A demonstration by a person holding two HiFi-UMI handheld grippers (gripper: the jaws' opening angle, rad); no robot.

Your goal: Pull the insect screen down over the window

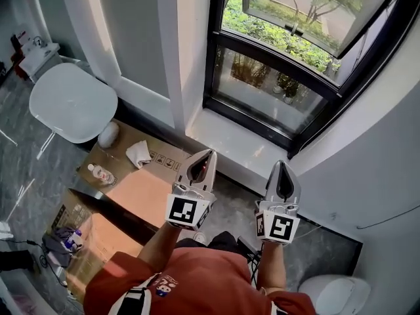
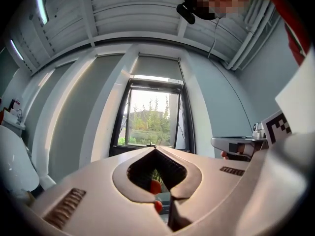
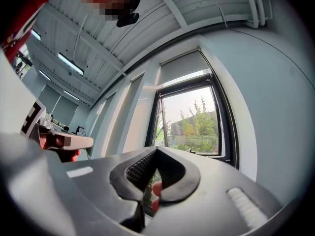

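Head view: your left gripper [image 1: 210,153] and right gripper [image 1: 281,164] are held side by side in front of you, near each other but apart, both aimed toward the window [image 1: 275,87]; both are clenched with nothing in them; the white sill [image 1: 230,140] lies just beyond their tips; the window's upper sash stands tilted outward, with greenery behind the glass; to your left a white chair [image 1: 72,102] stands on the floor beside a cardboard box [image 1: 141,189], and a bottle [image 1: 101,174] and a crumpled cloth [image 1: 138,153] lie on the box.

Left gripper view: the jaws meet at the tip [image 2: 154,147], closed on nothing; the window [image 2: 152,117] stands straight ahead, well apart from them; a grey panel above the glass, which looks to be the screen [image 2: 157,65], sits drawn up at the top of the window; your right gripper [image 2: 238,144] shows at the right edge.

Right gripper view: the jaws are likewise pressed together and empty [image 3: 156,149]; the window [image 3: 192,119] is ahead and slightly right; the screen [image 3: 183,65] is up at the window's top; your left gripper [image 3: 61,140] shows at the left.
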